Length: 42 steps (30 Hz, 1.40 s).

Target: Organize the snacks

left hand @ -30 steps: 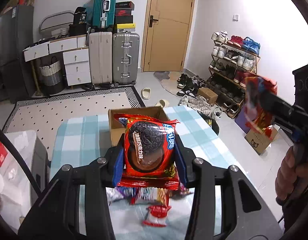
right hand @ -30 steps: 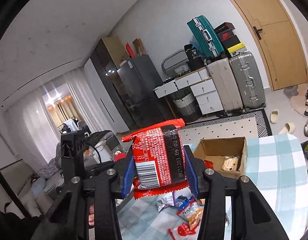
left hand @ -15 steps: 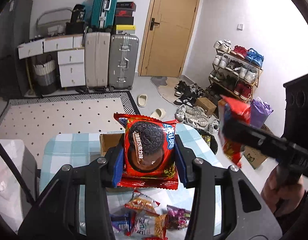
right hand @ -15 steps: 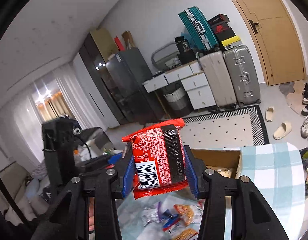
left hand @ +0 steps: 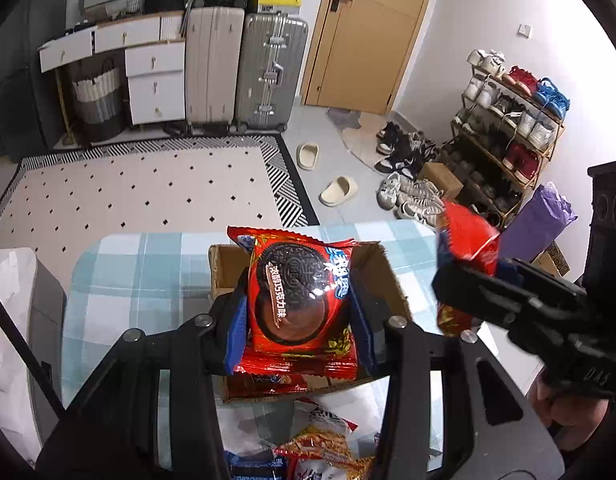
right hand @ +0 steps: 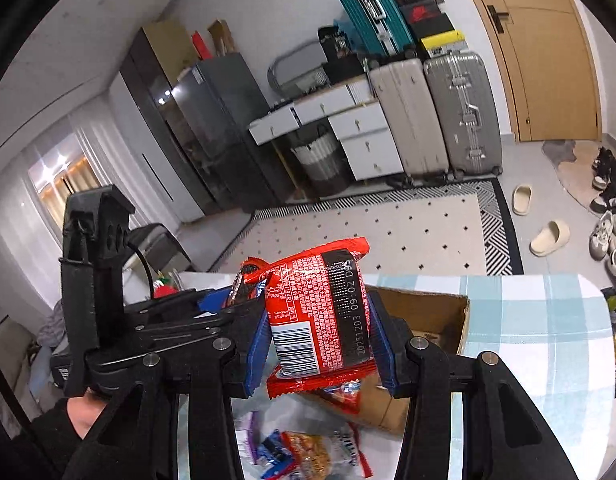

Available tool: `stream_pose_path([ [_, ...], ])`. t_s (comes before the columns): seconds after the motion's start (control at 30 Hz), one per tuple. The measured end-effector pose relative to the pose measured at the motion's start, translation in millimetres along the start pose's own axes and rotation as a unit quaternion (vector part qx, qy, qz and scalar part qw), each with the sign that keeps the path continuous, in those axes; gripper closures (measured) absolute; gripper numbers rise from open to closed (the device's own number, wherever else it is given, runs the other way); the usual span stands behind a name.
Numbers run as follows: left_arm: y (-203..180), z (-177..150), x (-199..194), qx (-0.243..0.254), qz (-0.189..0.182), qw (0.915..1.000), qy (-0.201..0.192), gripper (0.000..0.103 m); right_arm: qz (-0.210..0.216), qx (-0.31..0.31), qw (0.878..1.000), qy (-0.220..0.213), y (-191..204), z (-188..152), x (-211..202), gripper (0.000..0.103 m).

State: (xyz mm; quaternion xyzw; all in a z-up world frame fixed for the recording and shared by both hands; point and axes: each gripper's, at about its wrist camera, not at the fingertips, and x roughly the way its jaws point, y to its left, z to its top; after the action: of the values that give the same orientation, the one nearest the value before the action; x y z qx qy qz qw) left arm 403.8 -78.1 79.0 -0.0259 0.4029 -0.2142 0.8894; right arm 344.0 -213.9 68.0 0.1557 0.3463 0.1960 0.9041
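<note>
Both grippers are clamped on snacks. Our left gripper pinches a red cookie packet between its blue pads, and we hold it over the open cardboard box. Our right gripper grips a second red packet, barcode side up, beside the box's near wall.

At least one packet already seems to lie in the box, though most of its inside is hidden from us. We judge the job partly done: these two packets have yet to go in, and a loose heap of snacks waits on the table nearer us.

That table wears a blue-and-white checked cloth. Beyond it we see a dotted rug, slippers, suitcases, white drawers, a wooden door and a shoe rack.
</note>
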Motion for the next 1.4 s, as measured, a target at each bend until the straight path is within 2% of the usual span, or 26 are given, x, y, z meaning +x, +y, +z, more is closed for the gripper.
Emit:
stream_pose_path([
  [0.3, 2.0, -27.7, 77.4, 0.021, 0.023, 0.9989, 0.035, 0.062, -0.013, 0.023, 0.998, 0.048, -39.1, -21.4, 58.1, 0.058],
  [0.77, 15.4, -35.2, 144.9, -0.006, 0.021, 0.9974, 0.069, 0.062, -0.037, 0.042, 0.995, 0.085, -78.6, -47.6, 87.2, 0.057],
  [0.93, 6.8, -38.3, 149.0, 0.002, 0.026, 0.9975, 0.066, 0.061, -0.049, 0.038, 0.994, 0.093, -80.9, -51.0, 94.0, 0.057],
  [1.0, 6.8, -40.4, 148.9, -0.006, 0.024, 0.9973, 0.07, 0.061, -0.055, 0.039, 0.993, 0.095, -82.2, -51.8, 95.2, 0.052],
  [1.07, 8.3, -44.8, 143.9, -0.013, 0.027, 0.9969, 0.073, 0.049, -0.054, 0.044, 0.994, 0.086, -82.9, -52.0, 91.2, 0.048],
  [1.13, 10.2, -48.4, 136.9, -0.02, 0.034, 0.9968, 0.069, 0.047, -0.049, 0.042, 0.995, 0.08, -81.2, -50.2, 85.5, 0.048],
  [1.2, 9.6, -54.3, 124.3, -0.018, 0.032, 0.9975, 0.06, 0.047, -0.059, 0.04, 0.995, 0.073, -80.2, -49.3, 78.5, 0.048],
  [1.27, 7.3, -61.8, 110.6, -0.01, 0.034, 0.9981, 0.051, 0.043, -0.047, 0.049, 0.995, 0.069, -79.2, -50.2, 69.1, 0.048],
  [1.4, 3.2, -79.5, 70.8, 0.006, 0.047, 0.9987, 0.02, 0.041, -0.04, 0.046, 0.997, 0.049, -68.6, -55.3, 40.8, 0.048],
])
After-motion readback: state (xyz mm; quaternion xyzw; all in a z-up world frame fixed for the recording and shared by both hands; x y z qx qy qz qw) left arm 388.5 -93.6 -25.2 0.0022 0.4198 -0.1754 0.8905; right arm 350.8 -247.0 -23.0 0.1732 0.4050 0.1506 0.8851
